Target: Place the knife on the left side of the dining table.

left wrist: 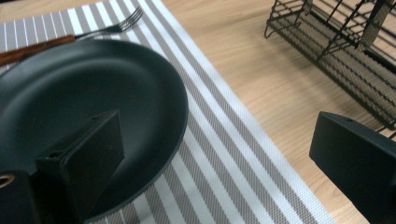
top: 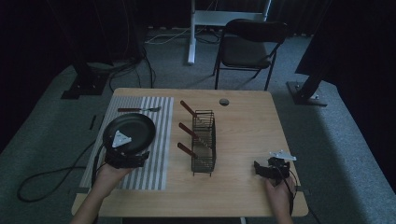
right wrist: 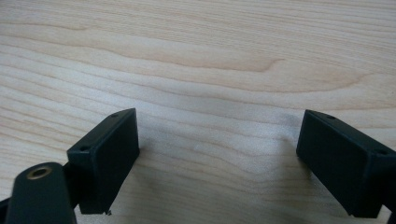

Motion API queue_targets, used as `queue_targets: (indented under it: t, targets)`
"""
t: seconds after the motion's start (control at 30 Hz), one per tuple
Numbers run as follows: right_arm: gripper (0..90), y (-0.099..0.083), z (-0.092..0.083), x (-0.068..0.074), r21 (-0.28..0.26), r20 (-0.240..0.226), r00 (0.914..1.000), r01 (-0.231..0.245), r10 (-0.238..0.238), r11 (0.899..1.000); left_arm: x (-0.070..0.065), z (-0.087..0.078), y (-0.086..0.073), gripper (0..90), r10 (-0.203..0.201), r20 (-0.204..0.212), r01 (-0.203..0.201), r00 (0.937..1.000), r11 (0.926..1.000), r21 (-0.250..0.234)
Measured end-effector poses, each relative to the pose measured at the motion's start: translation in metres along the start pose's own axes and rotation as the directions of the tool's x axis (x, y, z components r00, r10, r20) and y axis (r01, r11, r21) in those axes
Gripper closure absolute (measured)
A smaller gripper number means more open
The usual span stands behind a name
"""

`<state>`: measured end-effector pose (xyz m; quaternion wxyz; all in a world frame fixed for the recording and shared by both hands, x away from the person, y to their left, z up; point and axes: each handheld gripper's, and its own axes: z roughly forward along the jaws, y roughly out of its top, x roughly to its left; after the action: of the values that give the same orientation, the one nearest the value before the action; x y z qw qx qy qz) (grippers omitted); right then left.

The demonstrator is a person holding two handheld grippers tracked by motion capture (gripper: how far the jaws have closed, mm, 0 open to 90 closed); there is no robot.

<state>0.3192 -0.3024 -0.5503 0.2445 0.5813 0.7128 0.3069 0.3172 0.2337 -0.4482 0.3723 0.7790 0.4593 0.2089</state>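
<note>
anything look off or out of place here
Nothing stands out. The plate lies flat on the striped mat, the fork beside it, and three utensils lean in the wire rack. No spills or damage show.

Dim room, grey carpet [top: 327,154], black folding chair [top: 250,46], dark curtains [top: 42,37], wooden table [top: 252,135]

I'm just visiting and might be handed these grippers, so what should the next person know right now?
Left gripper: open, one of its fingers over the black plate, nothing gripped.
Right gripper: open, over bare table, holding nothing.
The plate lies on the striped mat, a fork behind it. The wire rack holds three wooden-handled utensils.
Done: nothing visibly moved. Left: probably gripping the plate.
</note>
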Motion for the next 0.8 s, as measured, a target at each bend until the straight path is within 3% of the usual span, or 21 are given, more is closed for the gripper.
queue_targets:
  t: [0.3,0.8]
  targets:
    - [12.1,0.0,0.0,0.0,0.0,0.0,1.0,-0.001,0.001,1.0,-0.007,0.002,0.017,3.9,0.033,0.01,-0.033,0.9994,0.9995,-0.001]
    - [12.1,0.0,0.0,0.0,0.0,0.0,1.0,0.0,0.0,1.0,-0.005,0.005,0.044,4.0,0.033,0.047,-0.032,0.9984,0.9992,-0.024]
